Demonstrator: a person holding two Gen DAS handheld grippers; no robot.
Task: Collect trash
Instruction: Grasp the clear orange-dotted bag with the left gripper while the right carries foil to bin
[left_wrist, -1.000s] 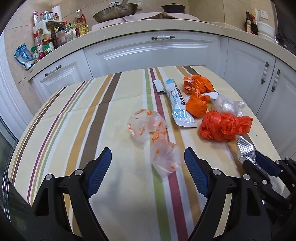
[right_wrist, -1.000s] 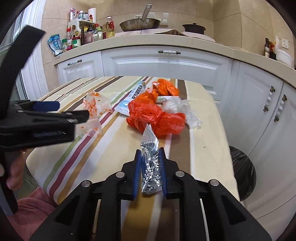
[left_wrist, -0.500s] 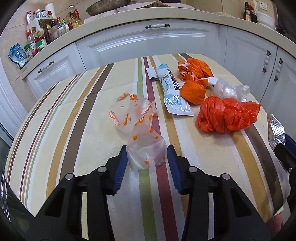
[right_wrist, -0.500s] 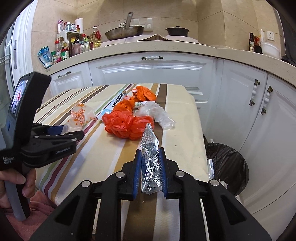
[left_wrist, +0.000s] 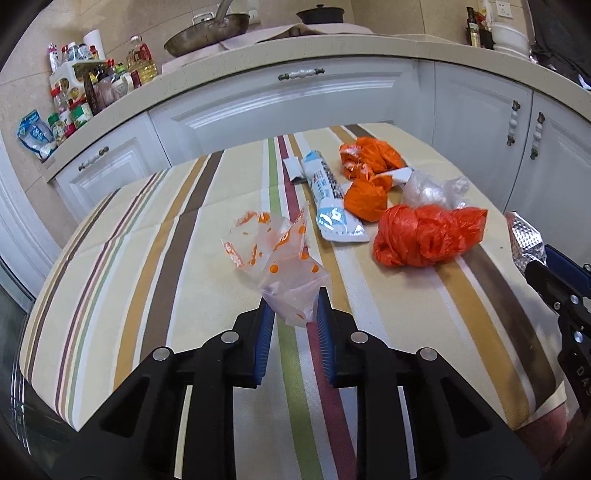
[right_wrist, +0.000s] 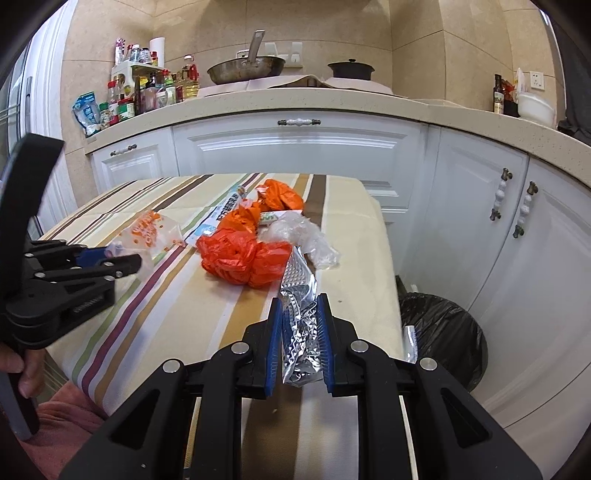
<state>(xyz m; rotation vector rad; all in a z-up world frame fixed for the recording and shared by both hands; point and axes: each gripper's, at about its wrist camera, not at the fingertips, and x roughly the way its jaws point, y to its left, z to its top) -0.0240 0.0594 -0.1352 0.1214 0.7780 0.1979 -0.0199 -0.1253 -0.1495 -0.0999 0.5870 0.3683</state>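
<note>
Between the closing jaws of the left gripper (left_wrist: 293, 308) sits the clear orange-dotted bag (left_wrist: 284, 275), its pads now pinching a bag they stood wide of a second ago. Off to the right, the right gripper (right_wrist: 300, 334) stays clamped on the silver foil wrapper (right_wrist: 300, 314), beyond which lies the orange plastic bag (right_wrist: 243, 260).

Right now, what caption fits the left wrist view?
Left claw closing on a clear orange-dotted plastic bag on the striped table, more trash beyond.
</note>
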